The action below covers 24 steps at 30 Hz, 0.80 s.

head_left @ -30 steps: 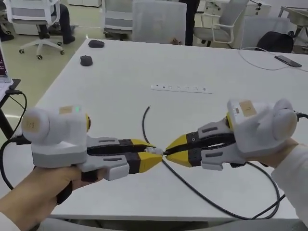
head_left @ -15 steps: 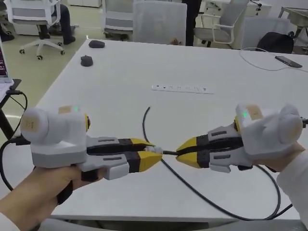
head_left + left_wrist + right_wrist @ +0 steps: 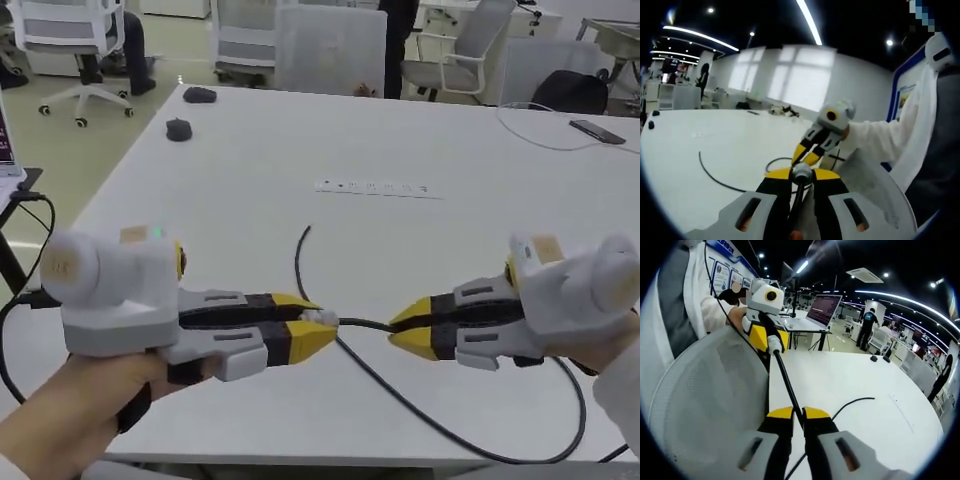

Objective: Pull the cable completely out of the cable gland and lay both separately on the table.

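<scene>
We hold the cable gland (image 3: 322,318) in the left hand-held gripper (image 3: 326,326), whose jaws are closed on it above the near edge of the desk (image 3: 250,150). The right hand-held gripper (image 3: 396,328) is clamped on the black cable (image 3: 365,323) just to the gland's right. A short taut stretch of cable bridges the gap between the two.

That stretch lies along the desk's near edge, left to right, and its long axis is in line with both sets of jaws. We judge the pull should go straight along that line, away from the gland. The right gripper view shows this too: the cable (image 3: 786,382) runs straight from our own jaws to the gland (image 3: 774,345).

The left jaws cover most of the gland, so we cannot tell how much cable is left inside it. The slack curves toward the desk's middle, where one end (image 3: 306,229) lies. It also loops toward the near right corner, and its path under the jaws is hidden.
</scene>
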### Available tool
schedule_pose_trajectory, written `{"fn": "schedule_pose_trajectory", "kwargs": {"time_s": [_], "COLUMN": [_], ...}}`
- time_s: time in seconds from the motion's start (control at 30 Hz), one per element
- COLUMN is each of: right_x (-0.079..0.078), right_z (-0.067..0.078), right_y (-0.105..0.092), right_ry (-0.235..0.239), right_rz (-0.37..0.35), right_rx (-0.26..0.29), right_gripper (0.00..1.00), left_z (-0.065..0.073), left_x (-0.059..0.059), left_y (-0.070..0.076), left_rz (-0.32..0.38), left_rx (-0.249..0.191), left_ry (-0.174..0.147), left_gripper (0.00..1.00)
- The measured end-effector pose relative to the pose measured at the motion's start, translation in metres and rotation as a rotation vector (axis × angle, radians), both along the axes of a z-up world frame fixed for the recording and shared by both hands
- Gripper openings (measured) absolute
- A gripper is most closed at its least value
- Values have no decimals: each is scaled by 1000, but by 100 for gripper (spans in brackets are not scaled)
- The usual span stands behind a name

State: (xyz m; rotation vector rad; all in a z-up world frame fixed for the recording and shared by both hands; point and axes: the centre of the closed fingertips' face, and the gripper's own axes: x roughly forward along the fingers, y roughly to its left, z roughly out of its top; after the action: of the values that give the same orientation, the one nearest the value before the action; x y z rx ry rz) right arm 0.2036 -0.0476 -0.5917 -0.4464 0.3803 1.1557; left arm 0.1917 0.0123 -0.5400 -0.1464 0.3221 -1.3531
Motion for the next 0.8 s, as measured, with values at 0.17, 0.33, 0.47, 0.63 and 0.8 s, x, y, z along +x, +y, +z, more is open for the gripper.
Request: {"fn": "schedule_pose_trajectory", "kwargs": {"time_s": [0.17, 0.33, 0.47, 0.63, 0.8], "right_x": [0, -1, 2, 1, -6], "right_z": [-3, -6, -2, 15, 23], "right_y": [3, 3, 0, 9, 28], "right_ry": [18, 39, 25, -1, -20], "right_rz": [-2, 7, 5, 34, 86], "right_rx": [-3, -11, -29, 10, 16], "right_gripper": [5, 5, 7, 14, 17], "left_z": [0, 0, 1, 2, 1], "left_x": [0, -1, -1, 0, -1], "left_y": [0, 0, -1, 0, 0], "left_rz": [-1, -7, -10, 0, -3], "left_rx": [1, 2, -6, -13, -9], "left_ry": [-1, 0, 1, 3, 3], "left_gripper": [16, 16, 16, 16, 16]}}
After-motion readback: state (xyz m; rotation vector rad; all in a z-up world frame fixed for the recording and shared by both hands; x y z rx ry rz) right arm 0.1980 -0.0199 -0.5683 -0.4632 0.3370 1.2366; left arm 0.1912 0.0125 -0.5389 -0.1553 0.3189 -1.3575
